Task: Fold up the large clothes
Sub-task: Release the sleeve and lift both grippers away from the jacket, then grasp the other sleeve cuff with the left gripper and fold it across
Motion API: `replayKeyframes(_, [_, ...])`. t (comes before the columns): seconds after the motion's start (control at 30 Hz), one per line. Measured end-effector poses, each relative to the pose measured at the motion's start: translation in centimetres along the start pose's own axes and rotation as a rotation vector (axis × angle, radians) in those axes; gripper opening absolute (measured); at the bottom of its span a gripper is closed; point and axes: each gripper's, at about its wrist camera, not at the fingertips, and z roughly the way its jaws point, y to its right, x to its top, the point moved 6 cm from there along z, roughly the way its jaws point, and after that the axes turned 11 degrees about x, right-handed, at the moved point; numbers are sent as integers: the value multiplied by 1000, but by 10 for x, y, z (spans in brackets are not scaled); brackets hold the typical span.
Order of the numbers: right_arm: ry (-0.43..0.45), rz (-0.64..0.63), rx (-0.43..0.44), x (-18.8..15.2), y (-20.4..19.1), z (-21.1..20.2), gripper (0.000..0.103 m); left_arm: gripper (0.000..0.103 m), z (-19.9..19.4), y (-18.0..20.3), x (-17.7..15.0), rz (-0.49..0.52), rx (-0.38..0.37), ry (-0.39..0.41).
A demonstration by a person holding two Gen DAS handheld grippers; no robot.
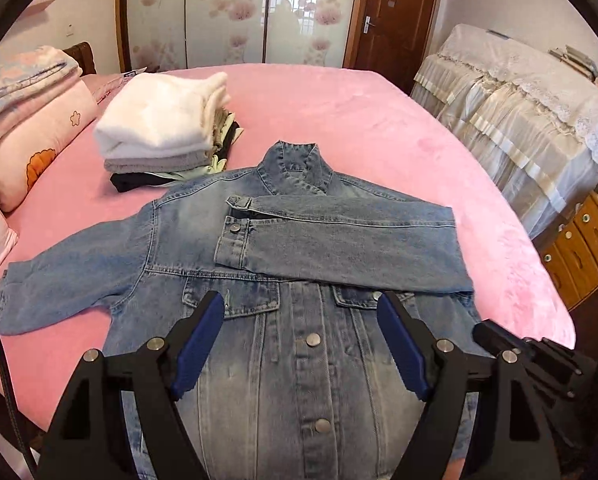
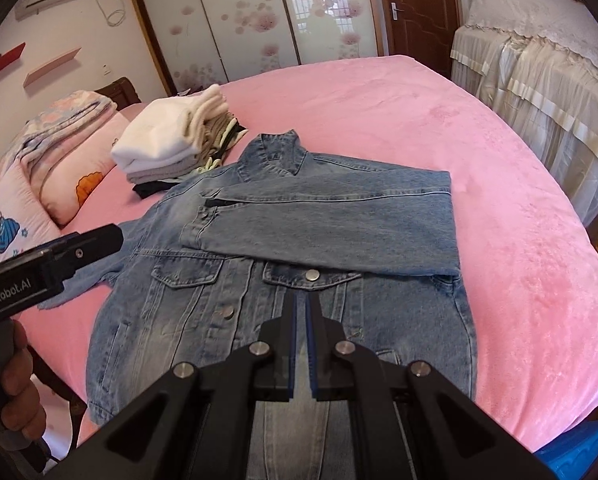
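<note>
Above the denim jacket (image 1: 259,360), the left hand-held gripper (image 1: 301,312) is hovering spread apart, the right hand-held gripper (image 2: 301,300) pressed together, empty.

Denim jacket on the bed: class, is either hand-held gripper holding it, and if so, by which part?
Neither. The left hand-held gripper is open above the denim jacket; the right hand-held gripper is shut on nothing.

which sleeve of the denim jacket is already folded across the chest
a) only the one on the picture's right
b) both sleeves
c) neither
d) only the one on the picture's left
a: the right-hand sleeve lies across the denim jacket, while the left sleeve lies spread out on the pink bed.
</note>
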Motion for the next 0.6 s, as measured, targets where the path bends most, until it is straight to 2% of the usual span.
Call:
replayKeyframes(0.17, [-11,-49,21,-5,-24,-4,5,78,-18,-16,-6,-24,8,20])
replayKeyframes(0.27, [-20,-95,34,-4,-44,0,5,78,-25,-43,-11,-64,39,32])
replayKeyframes(0.37, [-26,-130,58,0,-65,8,8,81,-25,-82,-19,-122,94,32])
replayKeyframes(0.47, [-20,-163,75,6,-90,19,24,82,-18,-130,-30,-192,159,14])
replayKeyframes(0.6, [-21,-195,107,14,-126,44,25,82,-1,-204,-48,-321,244,-30])
